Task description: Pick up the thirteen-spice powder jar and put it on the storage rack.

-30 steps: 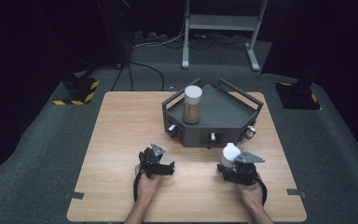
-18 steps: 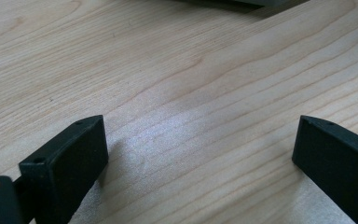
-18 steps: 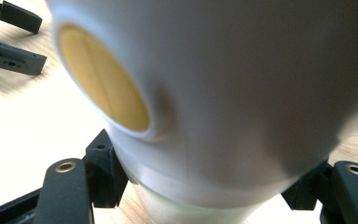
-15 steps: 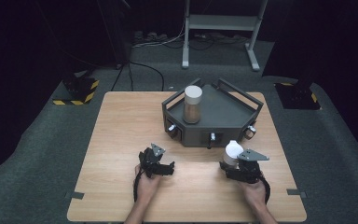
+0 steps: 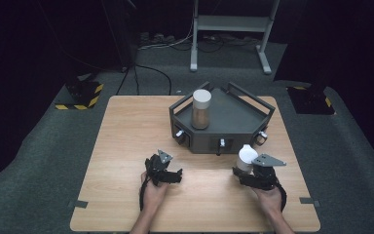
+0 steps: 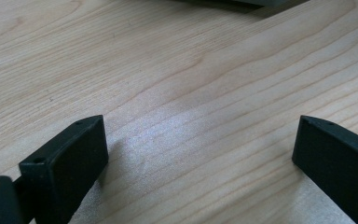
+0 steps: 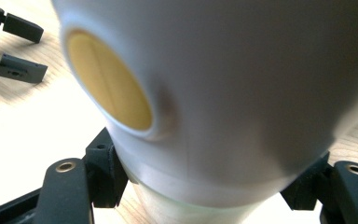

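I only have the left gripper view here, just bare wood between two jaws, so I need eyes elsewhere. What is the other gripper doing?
Observer: The right gripper is shut on a white bottle, near the table's right front.
Operator: Anything notable on that bottle?
Observer: In the right gripper view the white bottle has a round yellow patch on its side.
Operator: And what lies ahead of me?
Observer: A dark tray sits at the table's far side, with a white-capped brown jar upright in its left part.
Operator: My own jaws?
Observer: The left gripper is open, low over the wood.
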### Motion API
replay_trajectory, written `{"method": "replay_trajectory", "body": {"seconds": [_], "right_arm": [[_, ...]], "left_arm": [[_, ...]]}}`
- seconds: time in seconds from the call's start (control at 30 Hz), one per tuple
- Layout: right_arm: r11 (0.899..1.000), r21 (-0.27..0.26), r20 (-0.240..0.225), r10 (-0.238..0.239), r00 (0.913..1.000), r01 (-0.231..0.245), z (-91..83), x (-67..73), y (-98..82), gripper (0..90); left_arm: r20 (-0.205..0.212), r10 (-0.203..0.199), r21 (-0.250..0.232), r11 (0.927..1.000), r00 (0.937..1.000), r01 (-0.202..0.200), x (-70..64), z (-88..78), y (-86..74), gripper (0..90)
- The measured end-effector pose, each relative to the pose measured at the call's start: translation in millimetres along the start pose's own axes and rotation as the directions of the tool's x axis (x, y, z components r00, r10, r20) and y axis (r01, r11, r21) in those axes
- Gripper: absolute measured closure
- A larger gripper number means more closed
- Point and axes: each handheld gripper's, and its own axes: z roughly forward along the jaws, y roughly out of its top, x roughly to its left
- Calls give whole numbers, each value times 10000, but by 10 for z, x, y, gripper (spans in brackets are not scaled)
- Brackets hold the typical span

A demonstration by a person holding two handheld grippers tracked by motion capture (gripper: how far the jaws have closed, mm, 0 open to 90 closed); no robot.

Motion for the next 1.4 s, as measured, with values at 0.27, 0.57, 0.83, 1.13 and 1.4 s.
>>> {"method": "replay_trajectory", "body": {"seconds": [0.27,0.57,0.83,1.13,1.4], "right_arm": [[10000,-22,-90,-35,10000,34,-22,-28,40,308],[9998,-116,-144,-158,9998,157,-69,-42,91,309],[9997,-172,-227,-204,9995,200,-110,-71,160,308],[9993,-359,-352,-100,9993,87,-158,-132,230,309],[9987,-502,-429,-104,9990,83,-195,-159,303,309]], "left_arm": [[1,-1,-3,10000,10000,1,0,0,0,33],[0,-4,-3,10000,10000,4,0,0,0,33],[0,-1,-2,10000,10000,1,0,0,0,33],[1,0,-1,10000,10000,0,0,0,0,33],[1,-2,-3,10000,10000,2,0,0,0,33]]}}
